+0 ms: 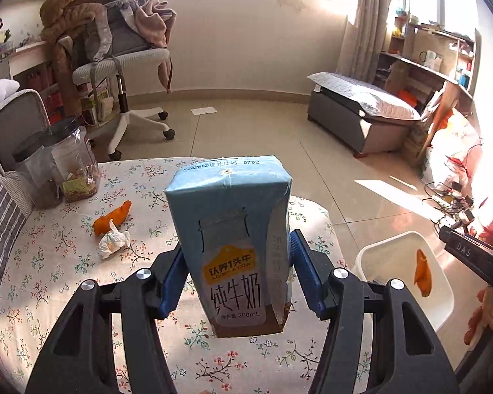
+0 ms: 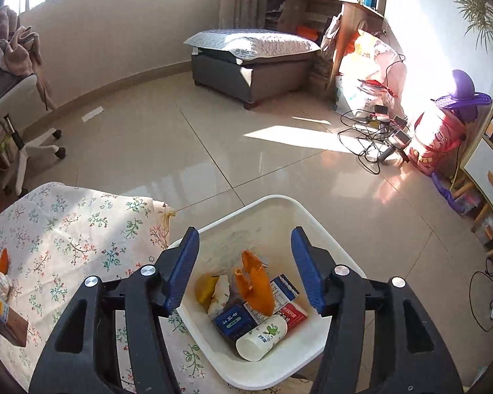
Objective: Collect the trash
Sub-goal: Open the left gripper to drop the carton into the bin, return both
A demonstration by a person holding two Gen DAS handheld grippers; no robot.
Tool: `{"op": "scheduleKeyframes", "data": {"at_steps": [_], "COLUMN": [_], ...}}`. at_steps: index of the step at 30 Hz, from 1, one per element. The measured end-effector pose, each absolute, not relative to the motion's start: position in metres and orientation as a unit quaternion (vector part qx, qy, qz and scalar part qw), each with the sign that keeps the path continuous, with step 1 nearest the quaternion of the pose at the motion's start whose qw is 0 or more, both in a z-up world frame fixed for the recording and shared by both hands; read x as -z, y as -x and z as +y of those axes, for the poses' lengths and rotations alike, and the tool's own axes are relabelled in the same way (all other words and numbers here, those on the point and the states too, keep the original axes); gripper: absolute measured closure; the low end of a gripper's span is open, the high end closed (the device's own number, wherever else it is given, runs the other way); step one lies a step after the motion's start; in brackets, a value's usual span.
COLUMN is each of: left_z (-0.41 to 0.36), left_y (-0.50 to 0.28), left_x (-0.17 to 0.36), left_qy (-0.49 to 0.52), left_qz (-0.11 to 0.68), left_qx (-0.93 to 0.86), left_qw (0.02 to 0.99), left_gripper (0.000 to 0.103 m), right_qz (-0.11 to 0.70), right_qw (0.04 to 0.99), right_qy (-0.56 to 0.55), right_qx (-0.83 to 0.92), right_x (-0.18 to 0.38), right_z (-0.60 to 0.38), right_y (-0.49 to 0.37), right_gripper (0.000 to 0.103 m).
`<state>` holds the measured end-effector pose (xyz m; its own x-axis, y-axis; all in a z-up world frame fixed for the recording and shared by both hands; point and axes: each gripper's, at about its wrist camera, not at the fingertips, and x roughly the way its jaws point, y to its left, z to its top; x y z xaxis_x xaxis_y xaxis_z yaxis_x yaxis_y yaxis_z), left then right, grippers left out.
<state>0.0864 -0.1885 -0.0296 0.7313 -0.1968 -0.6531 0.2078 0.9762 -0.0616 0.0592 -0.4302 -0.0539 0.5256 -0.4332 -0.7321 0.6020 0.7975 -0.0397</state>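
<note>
My left gripper (image 1: 238, 262) is shut on a blue milk carton (image 1: 233, 239) and holds it upright above the floral tablecloth (image 1: 49, 262). An orange peel (image 1: 111, 218) and a crumpled tissue (image 1: 113, 243) lie on the cloth to the left. My right gripper (image 2: 245, 269) is open and empty above the white trash bin (image 2: 312, 358). The bin holds orange peels (image 2: 256, 284), small cartons (image 2: 236, 320), a paper cup (image 2: 263, 336) and a banana peel (image 2: 205, 287). The bin (image 1: 443, 298) also shows at the right in the left wrist view.
A clear jar with a black lid (image 1: 74, 164) stands at the table's far left. An office chair (image 1: 121, 65) piled with clothes, a grey ottoman (image 2: 253, 62), cables (image 2: 374, 138) and bags lie on the tiled floor beyond.
</note>
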Motion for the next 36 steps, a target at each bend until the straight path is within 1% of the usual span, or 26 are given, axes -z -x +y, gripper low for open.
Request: {"op": "scheduleKeyframes", "data": {"at_steps": [1, 2, 3, 5, 14, 21, 23, 24, 29, 36], "left_z": [-0.198, -0.209, -0.219, -0.237, -0.321, -0.367, -0.376, -0.377, -0.367, -0.317], "left_y": [-0.086, -0.086, -0.087, -0.088, -0.092, -0.102, -0.104, -0.104, -0.104, -0.12], "left_x": [0.03, 0.03, 0.03, 0.03, 0.032, 0.048, 0.053, 0.054, 0.054, 0.042], "left_qy": [-0.01, -0.011, -0.012, -0.009, 0.0, 0.035, 0.04, 0.043, 0.019, -0.006], "left_qz": [0.352, 0.354, 0.357, 0.364, 0.399, 0.459, 0.473, 0.476, 0.464, 0.429], "left_qx": [0.118, 0.127, 0.137, 0.156, 0.242, 0.305, 0.318, 0.322, 0.304, 0.218], "left_qw": [0.929, 0.926, 0.924, 0.918, 0.884, 0.834, 0.821, 0.817, 0.832, 0.877], "left_gripper": [0.044, 0.044, 0.044, 0.044, 0.044, 0.044, 0.034, 0.027, 0.024, 0.016], "right_qz": [0.377, 0.37, 0.362, 0.35, 0.301, 0.269, 0.263, 0.262, 0.264, 0.295], "right_qw": [0.864, 0.862, 0.86, 0.853, 0.829, 0.816, 0.815, 0.816, 0.822, 0.845], "right_qy": [-0.115, -0.12, -0.125, -0.132, -0.213, -0.262, -0.27, -0.272, -0.271, -0.233], "right_qx": [0.312, 0.326, 0.338, 0.364, 0.421, 0.439, 0.439, 0.438, 0.426, 0.38], "right_x": [0.052, 0.051, 0.048, 0.044, 0.03, 0.024, 0.023, 0.023, 0.023, 0.026], "right_z": [-0.437, -0.443, -0.449, -0.462, -0.509, -0.532, -0.535, -0.535, -0.525, -0.484], "right_y": [-0.056, -0.052, -0.048, -0.04, -0.007, 0.012, 0.014, 0.014, 0.008, -0.025], "right_gripper": [0.022, 0.013, 0.01, 0.007, 0.007, 0.007, 0.007, 0.007, 0.007, 0.007]}}
